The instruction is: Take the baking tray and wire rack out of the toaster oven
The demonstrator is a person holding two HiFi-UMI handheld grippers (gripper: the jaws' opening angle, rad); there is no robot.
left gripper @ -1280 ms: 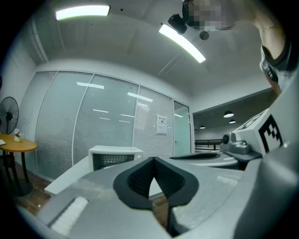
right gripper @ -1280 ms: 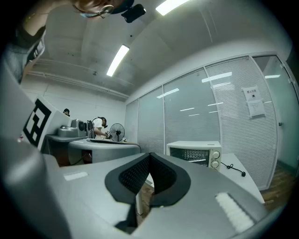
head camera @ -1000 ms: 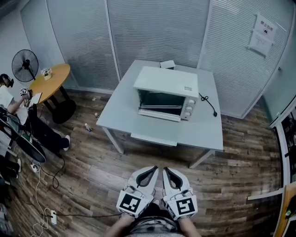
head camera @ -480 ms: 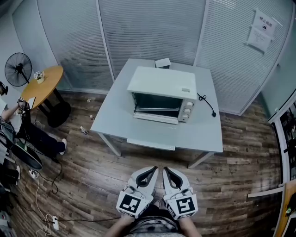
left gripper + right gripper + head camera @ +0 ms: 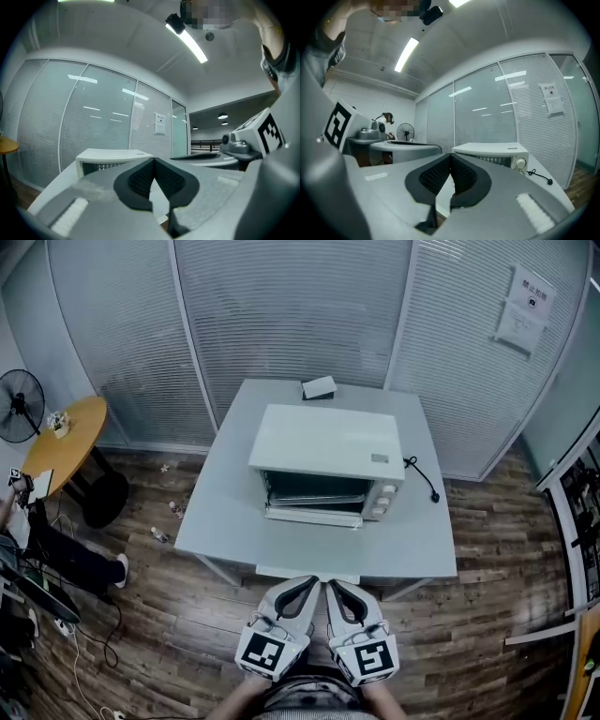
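Both claws are clenched with nothing between them. The left claw (image 5: 308, 584) and the right claw (image 5: 335, 584) sit side by side, nearly touching, low in front of the person, and their black pads meet at the tips in each gripper view (image 5: 152, 161) (image 5: 450, 157). They point level at the near edge of the desk (image 5: 417, 545).

At their 12 o'clock the white toaster oven (image 5: 326, 451) stands in the middle of that desk, apart from both claws. Its door (image 5: 314, 516) is dropped open toward the person. Pale bars cross the dark opening, but I cannot tell tray from rack in there.

A black cord (image 5: 424, 480) trails at the oven's 3 o'clock. A small box (image 5: 319, 387) lies at its 12 o'clock, by the far edge. A standing fan (image 5: 19, 406) is off at 9 o'clock.
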